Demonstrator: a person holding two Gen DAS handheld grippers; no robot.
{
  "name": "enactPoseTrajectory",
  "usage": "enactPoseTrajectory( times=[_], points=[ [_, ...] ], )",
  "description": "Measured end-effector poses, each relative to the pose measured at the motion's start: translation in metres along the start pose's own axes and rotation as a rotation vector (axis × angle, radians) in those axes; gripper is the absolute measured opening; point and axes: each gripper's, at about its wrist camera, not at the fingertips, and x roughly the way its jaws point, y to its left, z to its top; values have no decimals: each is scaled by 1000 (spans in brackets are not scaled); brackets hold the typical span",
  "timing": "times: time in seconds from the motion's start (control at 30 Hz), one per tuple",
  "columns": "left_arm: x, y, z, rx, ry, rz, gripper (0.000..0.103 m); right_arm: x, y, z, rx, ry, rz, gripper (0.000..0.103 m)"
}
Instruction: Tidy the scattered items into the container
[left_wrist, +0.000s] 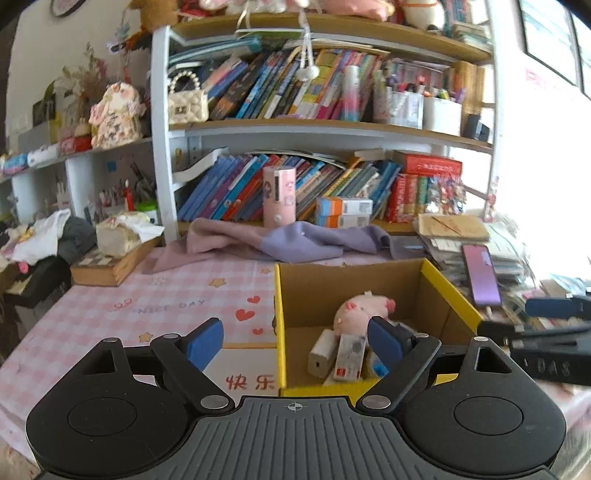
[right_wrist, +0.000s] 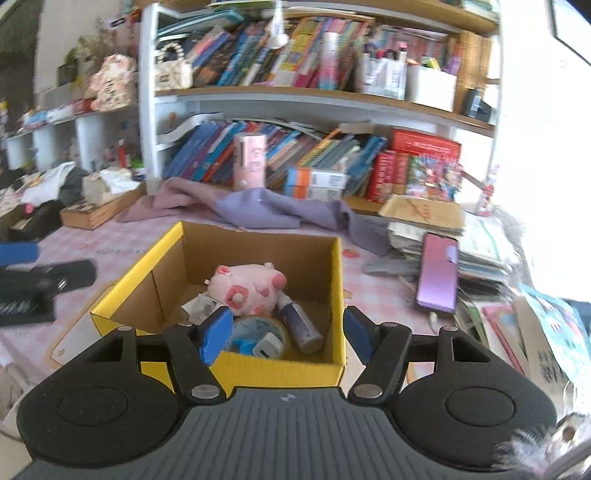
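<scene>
Both of my grippers are empty and spread wide: the right gripper (right_wrist: 284, 338) hangs just short of the near wall of the yellow-rimmed open cardboard box (right_wrist: 338, 288), jaws apart with nothing between the blue pads, and the left gripper (left_wrist: 295, 343) sits off the box's left side, likewise released, one pad over the tablecloth and the other in front of the box interior. I read that as the posture of hands that have nothing left to carry, since the box is where the scattered things belong and they lie in it now: a pink plush pig (right_wrist: 245, 286) on top toward the back, a purple glittery tube (right_wrist: 301, 326) leaning along the right wall, a roll of clear tape (right_wrist: 258, 328) with a small white plug adapter (right_wrist: 266, 349) at the near wall, and a white card-like packet (right_wrist: 201, 308) tucked under the pig's left side (the left view also shows a white rectangular block (left_wrist: 320, 352) and a red-and-white printed pack (left_wrist: 349, 356) propped beside each other below the pig). They are heaped loosely rather than arranged, which suits a tidy-up where only containment matters. Outward from the box, the pink checked tablecloth (left_wrist: 166, 295) looks bare near it, so my judgement is that the task is at or near its end. A purple phone (right_wrist: 437, 273) rests on a stack of papers to the right, and a lilac cloth (right_wrist: 266, 210) lies crumpled behind the box below the bookshelf (right_wrist: 295, 99); whether either counts as scattered I cannot tell.
</scene>
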Motion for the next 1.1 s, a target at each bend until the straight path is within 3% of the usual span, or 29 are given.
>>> enactPoseTrajectory(
  times=[0.2, 0.57, 1.1],
  points=[
    [-32, 29, -20, -3, -30, 80, 88, -32, 36, -19, -4, -23, -58, 68],
    [-80, 73, -43, 23, -13, 51, 100, -77, 85, -40, 55, -16, -46, 84],
    [-88, 104, -70, 12, 123, 53, 103, -87, 124, -63, 65, 70, -23, 98]
  ],
)
